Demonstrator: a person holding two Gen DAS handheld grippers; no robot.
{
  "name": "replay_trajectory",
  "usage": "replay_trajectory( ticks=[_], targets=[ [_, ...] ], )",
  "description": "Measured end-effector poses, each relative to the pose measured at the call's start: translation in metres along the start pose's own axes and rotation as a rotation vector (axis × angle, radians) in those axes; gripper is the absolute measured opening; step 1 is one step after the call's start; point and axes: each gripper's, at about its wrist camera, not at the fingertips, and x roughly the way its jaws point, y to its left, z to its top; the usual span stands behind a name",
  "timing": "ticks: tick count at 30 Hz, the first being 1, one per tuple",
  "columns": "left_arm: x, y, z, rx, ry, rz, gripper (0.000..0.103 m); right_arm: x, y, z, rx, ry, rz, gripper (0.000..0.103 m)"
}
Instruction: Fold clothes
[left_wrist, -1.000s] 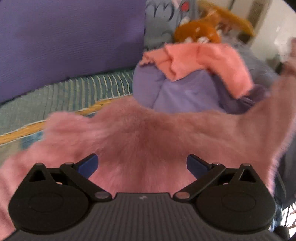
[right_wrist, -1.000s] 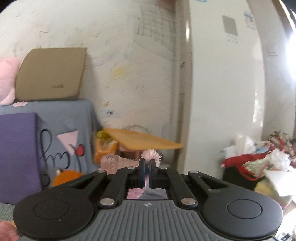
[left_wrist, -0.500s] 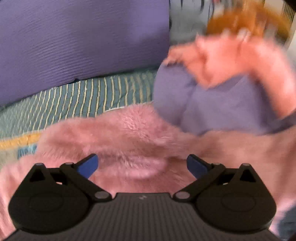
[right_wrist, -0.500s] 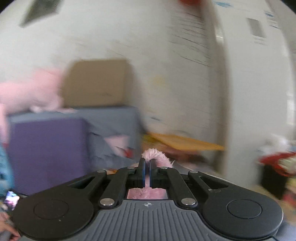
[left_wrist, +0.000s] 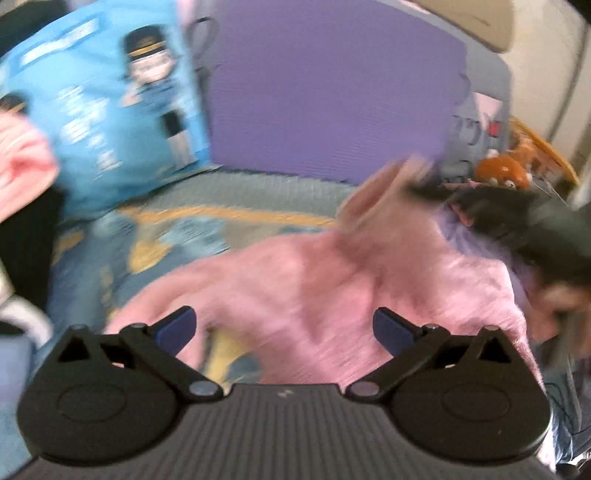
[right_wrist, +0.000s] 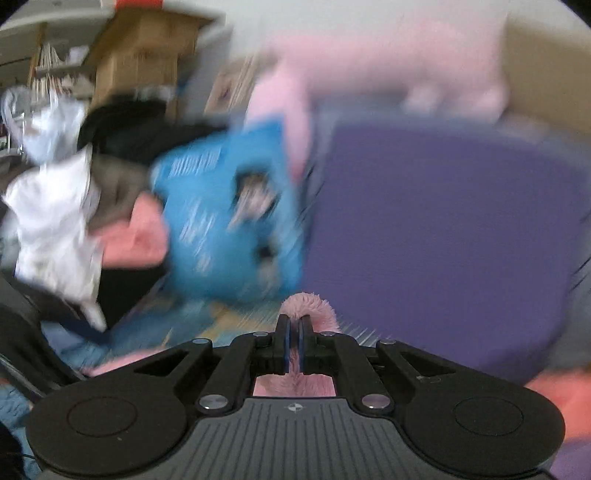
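On the patterned bedspread (left_wrist: 177, 221) lies the fuzzy pink garment (left_wrist: 332, 288), w/ right gripper (right_wrist: 294, 341) pinching one edge, left gripper (left_wrist: 284, 328) wide, empty. Best approach, judging by blur: slow down, keep edge taut, lay flat.

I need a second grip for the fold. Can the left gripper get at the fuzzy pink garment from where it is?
Probably yes. The left gripper is open, and the fuzzy pink garment lies directly ahead between its fingers with nothing in between. The right gripper already pinches another part of the garment.
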Motion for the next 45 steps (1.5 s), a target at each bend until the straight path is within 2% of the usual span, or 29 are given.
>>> replay_trajectory(
  ticks=[4,6,7,9,10,11,13,16,18,21,22,24,26,28,30,32,35,36,41,45],
  targets=[
    [-0.005,0.023,-0.012,-0.009,0.034,0.011,0.103,0.074,0.042,-0.046,0.012,0.203,0.025,0.011],
    [-0.004,0.028,-0.014,-0.007,0.038,0.007,0.103,0.071,0.045,-0.059,0.006,0.235,-0.005,0.012],
    [-0.002,0.029,-0.013,-0.002,0.038,0.007,0.103,0.054,0.040,-0.062,0.021,0.201,-0.021,0.014],
    [0.005,0.023,-0.010,0.014,0.039,0.004,0.103,0.006,0.021,-0.063,0.075,0.107,-0.076,0.028],
    [0.011,0.018,-0.008,0.024,0.041,-0.006,0.103,-0.018,0.011,-0.065,0.098,0.065,-0.115,0.043],
    [0.017,0.012,-0.005,0.035,0.044,-0.016,0.103,-0.041,0.001,-0.068,0.108,0.039,-0.161,0.049],
    [0.037,-0.003,0.009,0.077,0.054,-0.061,0.103,-0.080,-0.022,-0.079,0.077,0.048,-0.283,0.048],
    [0.080,-0.045,0.033,0.168,0.048,-0.120,0.103,-0.095,-0.058,-0.106,0.010,0.181,-0.409,0.048],
    [0.118,-0.069,0.043,0.208,0.069,-0.080,0.103,-0.085,-0.081,-0.127,0.019,0.294,-0.399,0.047],
    [0.183,-0.076,0.041,0.214,0.210,0.090,0.103,-0.082,-0.106,-0.156,0.108,0.372,-0.389,0.047],
    [0.200,-0.065,0.035,0.192,0.250,0.111,0.103,-0.082,-0.111,-0.162,0.136,0.384,-0.386,0.049],
    [0.205,-0.038,0.027,0.079,0.224,0.019,0.103,-0.085,-0.111,-0.161,0.165,0.367,-0.381,0.050],
    [0.187,-0.030,0.028,0.064,0.204,0.002,0.103,-0.086,-0.100,-0.155,0.101,0.372,-0.394,0.049],
    [0.152,-0.017,0.028,0.051,0.130,-0.008,0.103,-0.094,-0.088,-0.142,0.043,0.341,-0.429,0.049],
    [0.104,0.015,0.024,-0.018,0.031,-0.027,0.103,-0.107,-0.072,-0.121,0.032,0.243,-0.431,0.049],
    [0.055,0.058,0.018,-0.125,-0.055,-0.037,0.103,-0.111,-0.049,-0.101,0.012,0.178,-0.379,0.054],
    [-0.018,0.138,0.001,-0.328,-0.116,0.019,0.103,-0.099,0.008,-0.073,-0.132,0.132,-0.234,0.055],
    [-0.041,0.160,-0.004,-0.365,-0.133,0.047,0.103,-0.089,0.035,-0.065,-0.216,0.115,-0.178,0.055],
    [-0.150,0.230,-0.028,-0.339,-0.180,0.316,0.103,-0.031,0.173,-0.049,-0.697,0.033,0.099,0.056],
    [-0.201,0.257,-0.054,-0.323,-0.169,0.381,0.103,0.014,0.267,-0.048,-0.977,0.035,0.321,0.057]
  ],
)
